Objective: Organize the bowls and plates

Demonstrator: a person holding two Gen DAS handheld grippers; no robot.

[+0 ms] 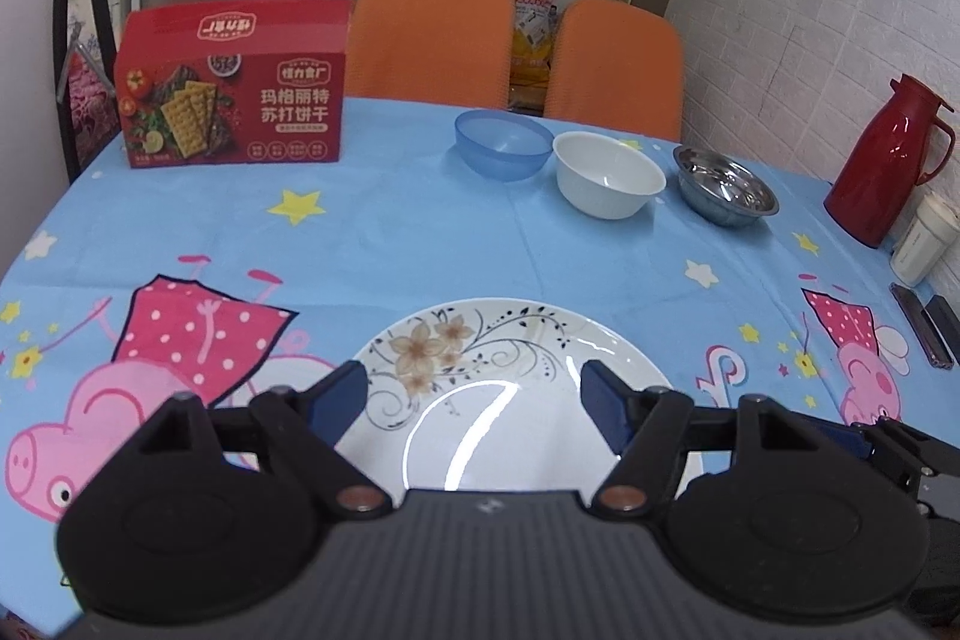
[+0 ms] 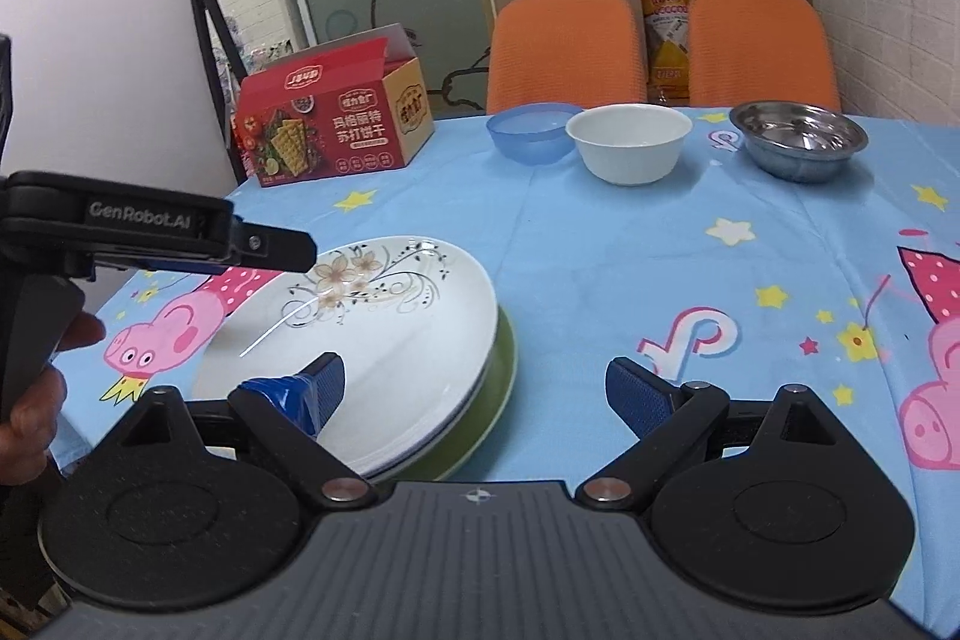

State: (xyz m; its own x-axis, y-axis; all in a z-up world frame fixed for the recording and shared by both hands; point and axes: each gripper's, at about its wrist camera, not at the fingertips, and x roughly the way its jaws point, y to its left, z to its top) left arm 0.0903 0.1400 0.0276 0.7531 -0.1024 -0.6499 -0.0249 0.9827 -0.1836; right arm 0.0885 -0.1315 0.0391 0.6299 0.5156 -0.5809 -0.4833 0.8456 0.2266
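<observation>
Only in the right wrist view, green plate (image 2: 501, 370) beneath floral plate (image 2: 372, 340).

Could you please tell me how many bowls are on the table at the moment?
3, in a row at the far side: a blue plastic bowl on the left, a white bowl in the middle, a steel bowl on the right. None looks hidden.

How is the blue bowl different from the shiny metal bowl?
The blue bowl is see-through plastic; the metal bowl is solid, shiny and mirrors the light. The blue bowl sits at the left end of the row, next to the white bowl; the metal bowl sits at the right end, with a wider gap from the white bowl. The blue bowl looks deeper, the metal bowl flatter. Both stand upright and empty on the tablecloth.
</observation>
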